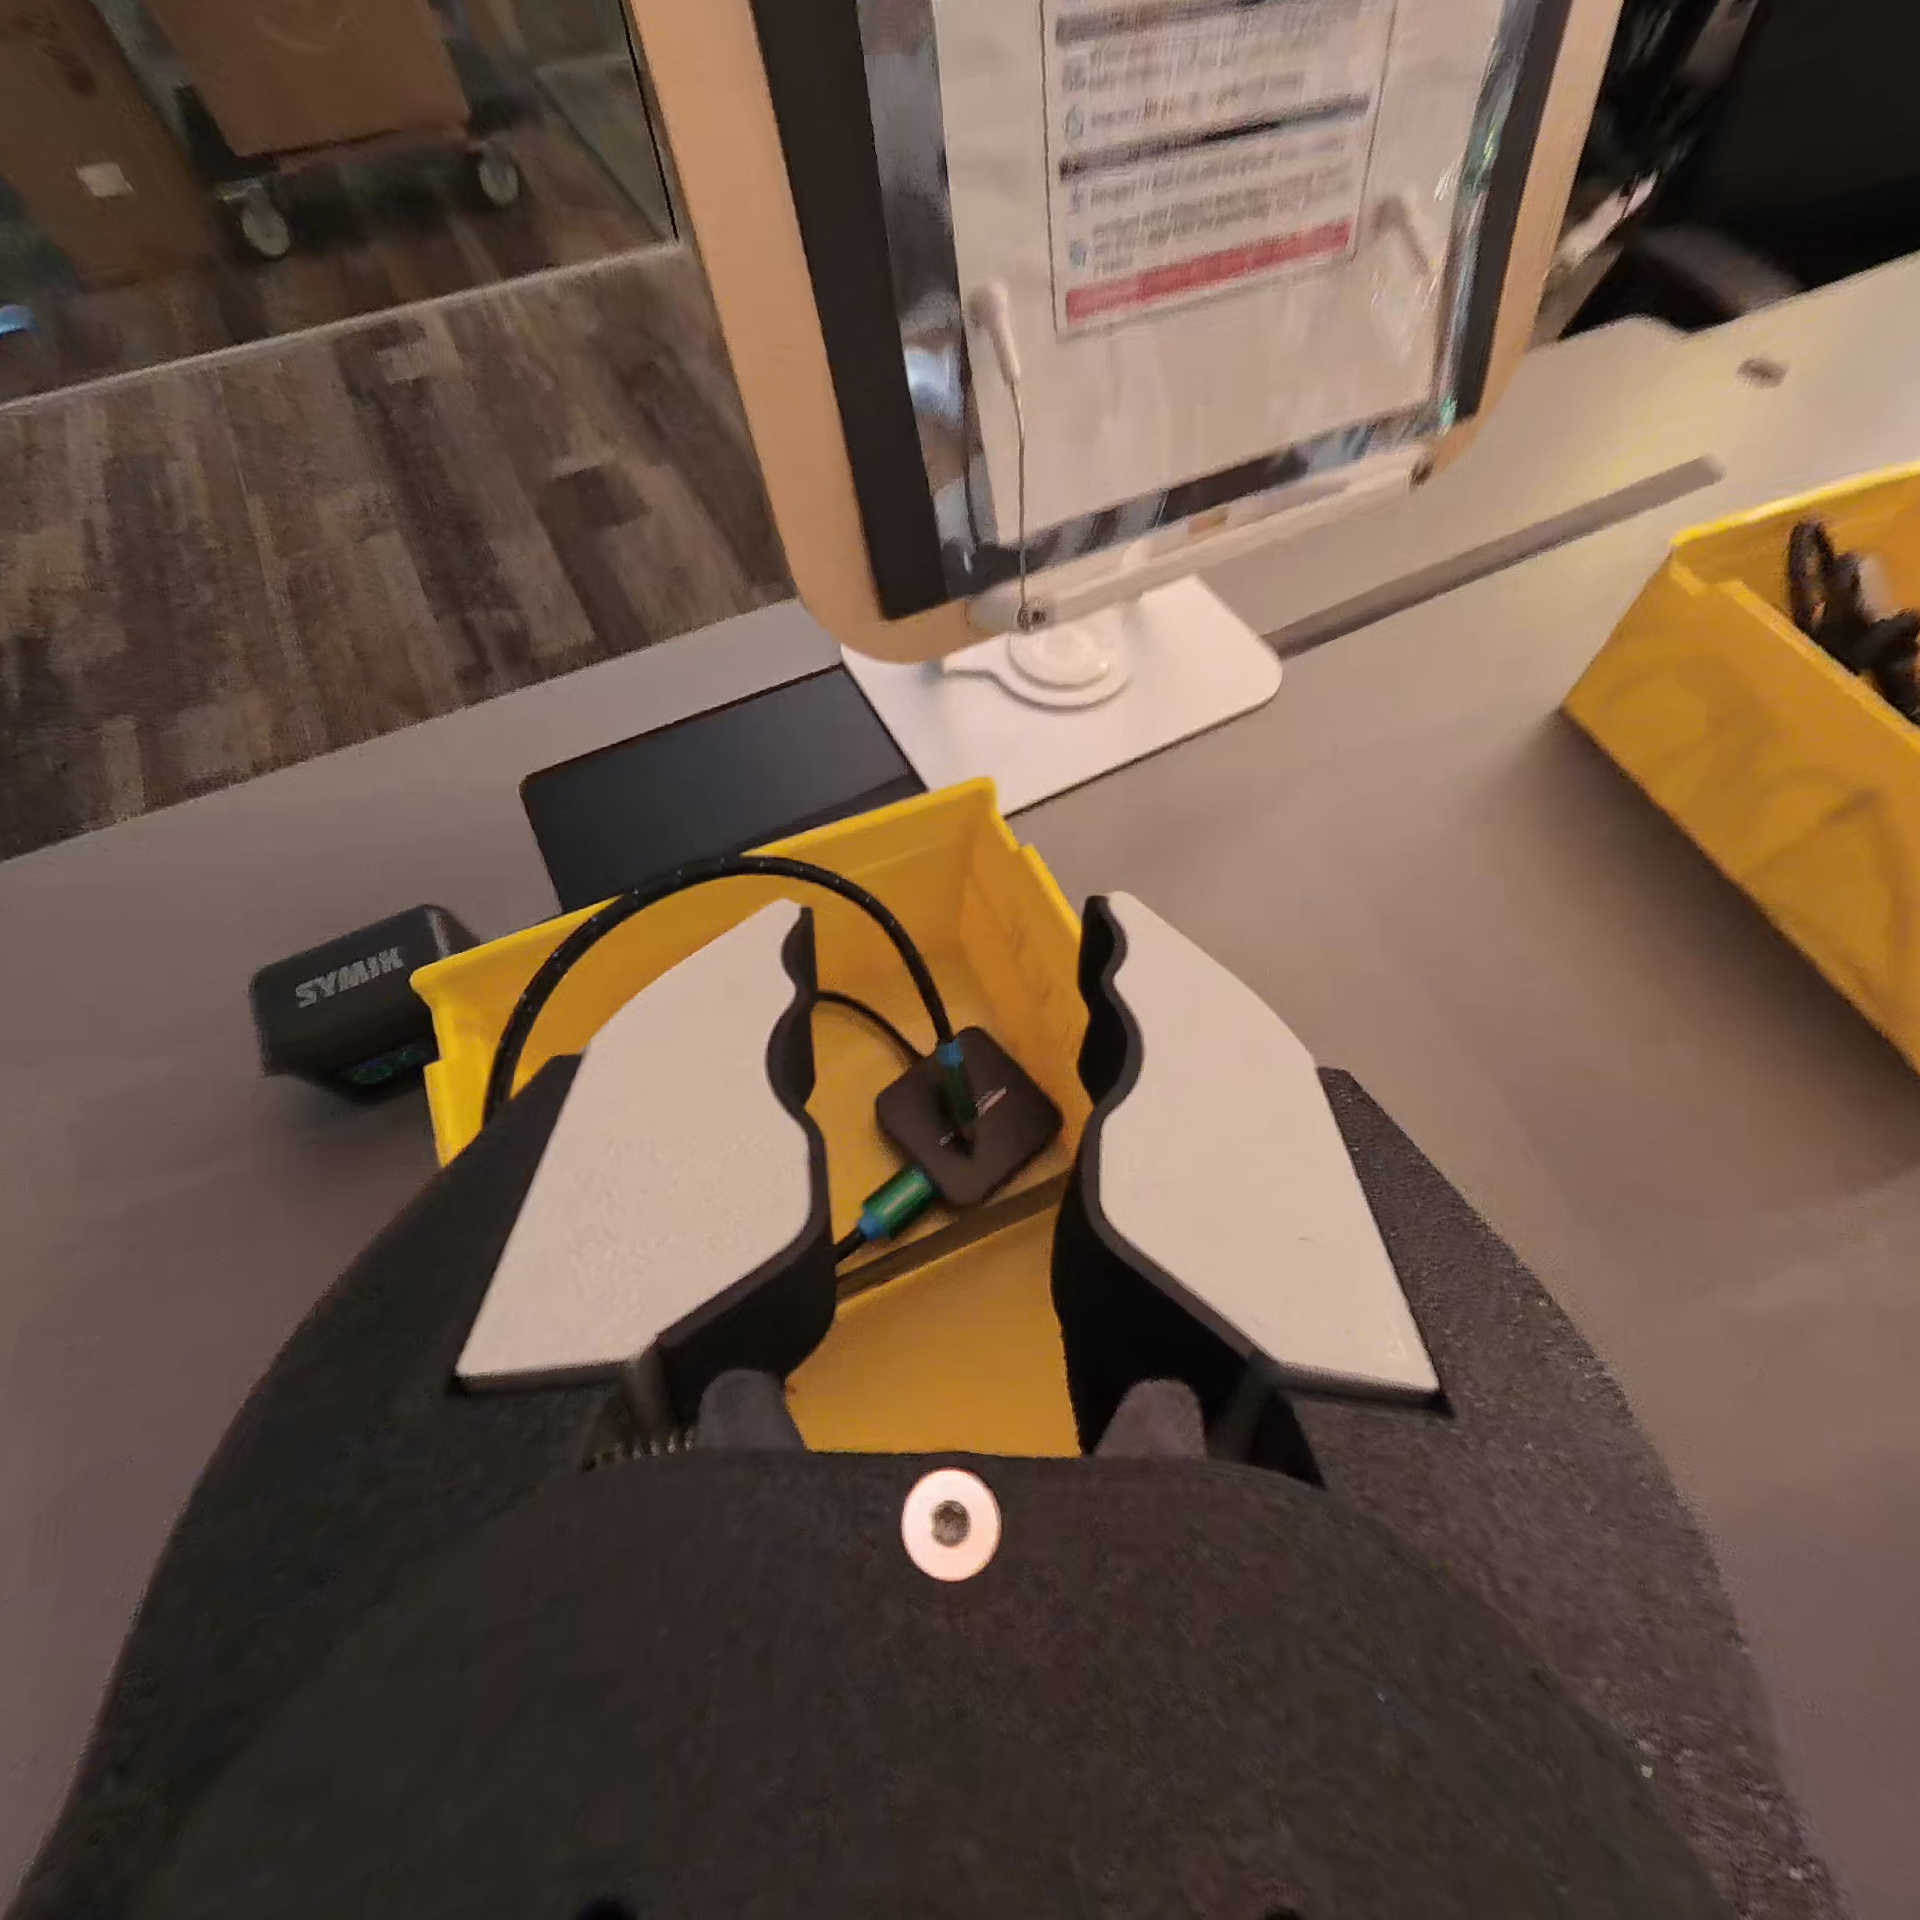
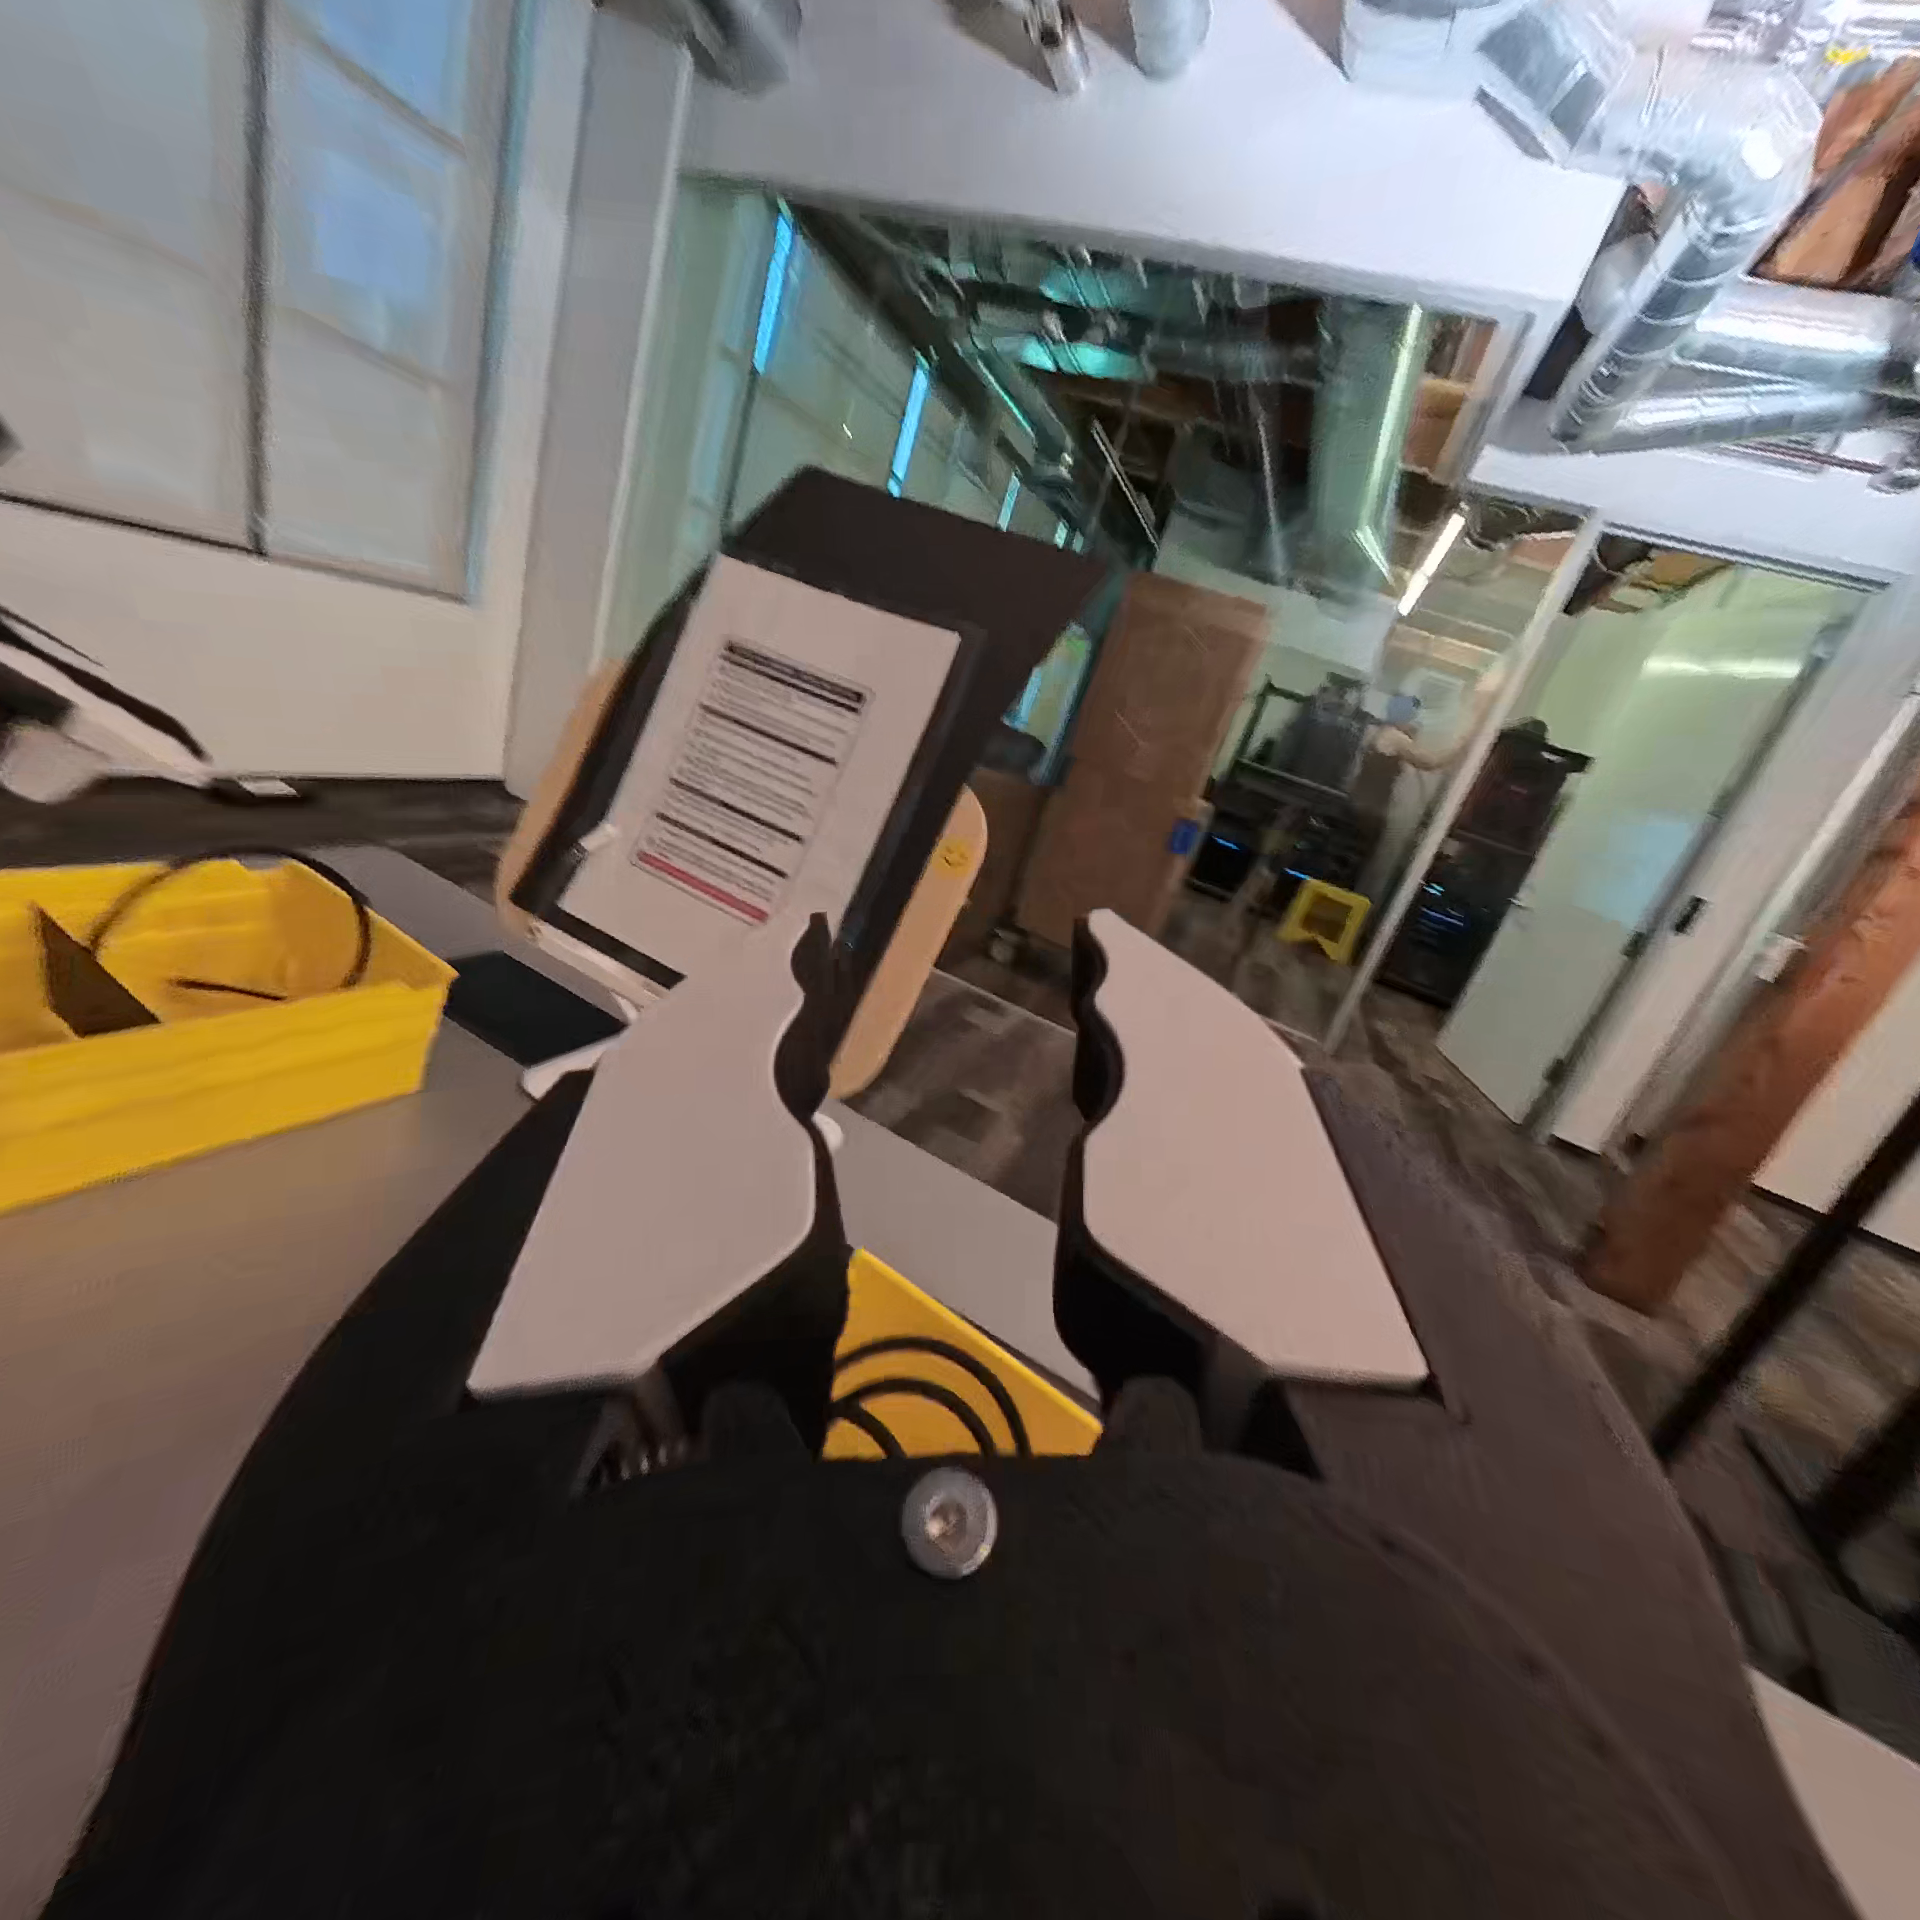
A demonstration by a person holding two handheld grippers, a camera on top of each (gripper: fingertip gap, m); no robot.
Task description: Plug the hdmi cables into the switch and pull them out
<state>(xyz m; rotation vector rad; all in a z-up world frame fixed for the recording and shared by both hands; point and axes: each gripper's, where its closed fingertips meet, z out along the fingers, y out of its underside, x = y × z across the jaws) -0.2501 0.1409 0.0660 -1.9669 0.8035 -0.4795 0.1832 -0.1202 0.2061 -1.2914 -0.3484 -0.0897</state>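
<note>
In the left wrist view a small black square switch [image 1: 968, 1114] lies in a yellow bin [image 1: 1013, 935]. A green-ended plug [image 1: 902, 1195] sits in its near side and another plug with a blue collar [image 1: 954, 1091] rests on top; a black cable [image 1: 665, 904] arcs over the bin. My left gripper [image 1: 945, 935] is open and empty, held above the bin with the switch between its fingers in view. My right gripper [image 2: 951, 940] is open and empty, raised and pointing into the room. Below it a second yellow bin [image 2: 1039, 1392] holds coiled black cable [image 2: 935, 1382].
A monitor [image 1: 1143, 312] on a white stand [image 1: 1091, 707] stands behind the bin, with a black pad [image 1: 707, 800] and a small black box [image 1: 348, 997] on the grey table. The second yellow bin [image 1: 1745, 748] sits at right. The first bin also shows in the right wrist view [image 2: 208, 1049]. The grippers' ends are close to 55 cm from one another. The green-ended plug [image 1: 902, 1195] sits 20 cm or so from the ends of my left fingers.
</note>
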